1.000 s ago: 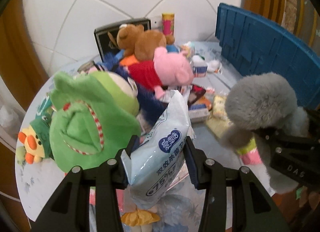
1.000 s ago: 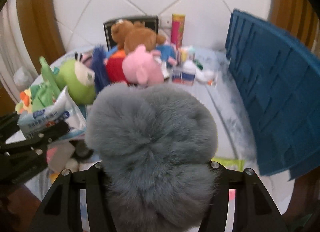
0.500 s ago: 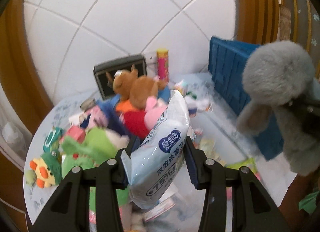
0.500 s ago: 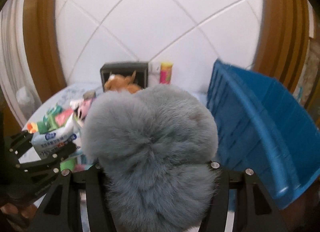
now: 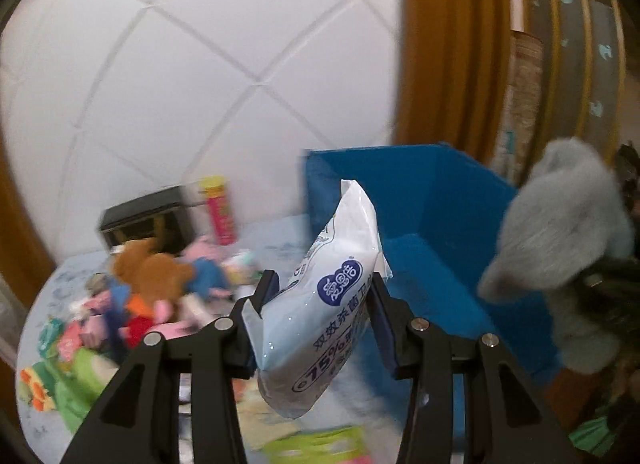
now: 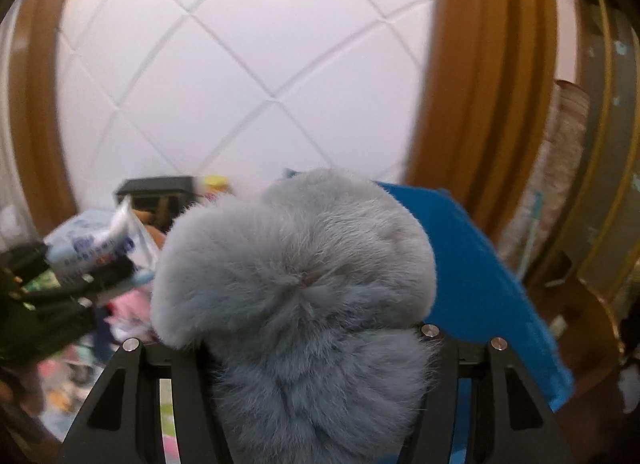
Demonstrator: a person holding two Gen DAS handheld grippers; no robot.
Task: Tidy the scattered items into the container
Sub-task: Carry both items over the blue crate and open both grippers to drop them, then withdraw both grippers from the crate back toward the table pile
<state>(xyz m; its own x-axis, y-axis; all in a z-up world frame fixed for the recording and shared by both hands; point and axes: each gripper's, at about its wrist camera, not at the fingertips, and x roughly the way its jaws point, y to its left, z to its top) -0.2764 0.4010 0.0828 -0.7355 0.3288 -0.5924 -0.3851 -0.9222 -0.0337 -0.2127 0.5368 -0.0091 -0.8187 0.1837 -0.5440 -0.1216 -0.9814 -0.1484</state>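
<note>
Plush toys (image 5: 156,280) lie heaped at the table's left. Next, the left gripper (image 5: 322,304) clenches a wipes packet (image 5: 332,296) near the blue bin (image 5: 436,224); rightmost, the right gripper (image 6: 312,348) grasps a grey fluffy toy (image 6: 296,276). Both loads look mid-carry; next they need positioning over the bin, then releasing.

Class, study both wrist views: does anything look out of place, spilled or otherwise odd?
Yes. Plush toys and packets lie jumbled across the table beside the blue bin, not in it. The wipes pack and grey plush, each gripped, are not yet in the bin.
</note>
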